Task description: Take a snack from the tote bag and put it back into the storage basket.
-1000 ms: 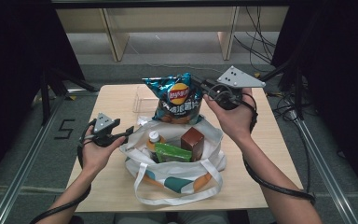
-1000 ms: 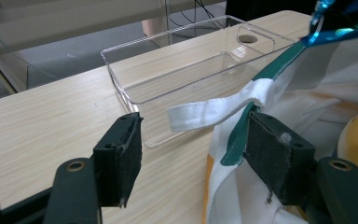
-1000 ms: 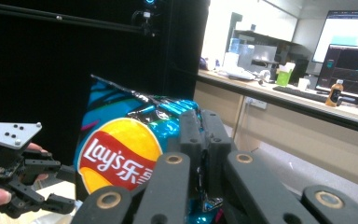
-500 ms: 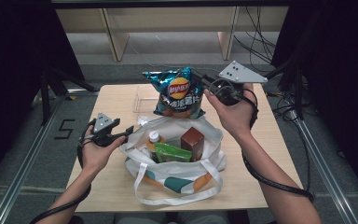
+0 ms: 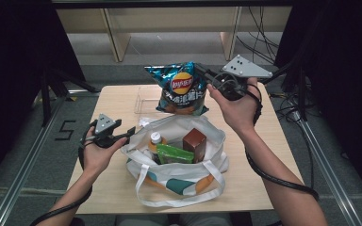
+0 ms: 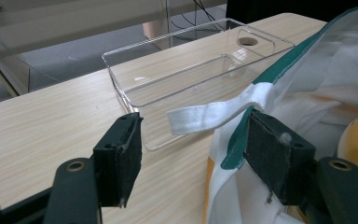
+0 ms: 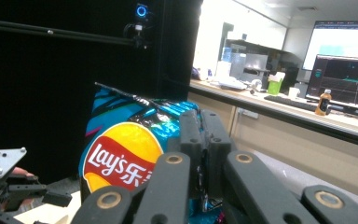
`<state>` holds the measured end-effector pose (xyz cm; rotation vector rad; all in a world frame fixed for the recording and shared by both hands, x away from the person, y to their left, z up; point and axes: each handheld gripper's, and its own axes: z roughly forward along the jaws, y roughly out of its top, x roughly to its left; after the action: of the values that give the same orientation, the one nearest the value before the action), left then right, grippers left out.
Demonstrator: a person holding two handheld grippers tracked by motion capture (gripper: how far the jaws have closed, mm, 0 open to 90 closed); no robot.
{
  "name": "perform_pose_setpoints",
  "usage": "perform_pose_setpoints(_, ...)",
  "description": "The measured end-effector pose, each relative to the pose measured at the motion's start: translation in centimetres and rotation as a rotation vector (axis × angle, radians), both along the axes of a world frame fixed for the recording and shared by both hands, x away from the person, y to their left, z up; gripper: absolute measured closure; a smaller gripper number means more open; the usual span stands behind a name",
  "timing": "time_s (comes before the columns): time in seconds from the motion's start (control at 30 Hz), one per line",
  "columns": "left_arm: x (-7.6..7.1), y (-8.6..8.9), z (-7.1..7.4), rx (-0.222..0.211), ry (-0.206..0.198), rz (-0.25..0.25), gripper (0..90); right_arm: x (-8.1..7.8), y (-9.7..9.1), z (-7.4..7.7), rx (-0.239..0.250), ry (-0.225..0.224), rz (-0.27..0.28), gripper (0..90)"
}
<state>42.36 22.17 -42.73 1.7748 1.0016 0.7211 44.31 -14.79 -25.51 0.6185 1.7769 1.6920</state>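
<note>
Near me, my left gripper (image 5: 128, 132) sits at the bag (image 5: 179, 181) rim, jaws spread. In its own view, one pad (image 6: 121, 156) is over bare table (image 6: 42, 135), the other pad (image 6: 275, 156) against the green-edged rim; white strap (image 6: 209, 114) lies between the jaws, not pinched. Inside the bag: bottle (image 5: 156, 139), green pack (image 5: 175, 154), brown box (image 5: 194, 140). Just past the jaws, a clear tray (image 6: 186, 79) on the table. Farther off, my right gripper (image 5: 202, 74) is up in the air, jaws pressed together, pinching the chips (image 5: 181, 89) at the top right corner; chips hang left of the jaws, above the tray.
</note>
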Motion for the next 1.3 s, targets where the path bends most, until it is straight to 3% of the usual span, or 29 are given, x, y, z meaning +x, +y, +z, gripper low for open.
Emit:
perform_pose_setpoints(0.07,0.0,0.0,0.0,0.001,-0.001,-0.001,35.4,0.0,0.0,0.1,0.007,0.013,-0.001,89.4)
perform_pose_setpoints(0.17,0.0,0.0,0.0,-0.002,-0.001,0.0,35.4,0.2,0.0,0.4,-0.002,-0.009,-0.003,89.4)
perform_pose_setpoints(0.2,0.0,0.0,0.0,-0.006,0.0,0.003,35.4,0.1,0.1,0.4,0.007,0.007,-0.001,89.4)
perform_pose_setpoints(0.47,0.0,0.0,0.1,-0.001,-0.001,0.003,35.4,0.8,0.2,0.8,0.007,-0.013,-0.016,89.4)
perform_pose_setpoints(0.57,0.0,0.0,0.1,-0.002,-0.002,0.004,35.4,1.0,0.3,0.7,0.014,0.003,-0.024,89.4)
perform_pose_setpoints(0.83,0.0,0.0,0.1,-0.004,-0.005,0.005,35.4,1.8,0.3,0.6,0.01,-0.004,-0.039,89.4)
perform_pose_setpoints(0.97,0.0,0.0,0.1,-0.004,-0.005,0.005,35.4,2.1,0.4,0.5,0.02,0.022,-0.04,89.5)
perform_pose_setpoints(1.3,0.0,0.1,0.1,-0.003,-0.007,0.005,35.4,3.0,0.7,0.5,0.017,0.014,-0.051,89.4)
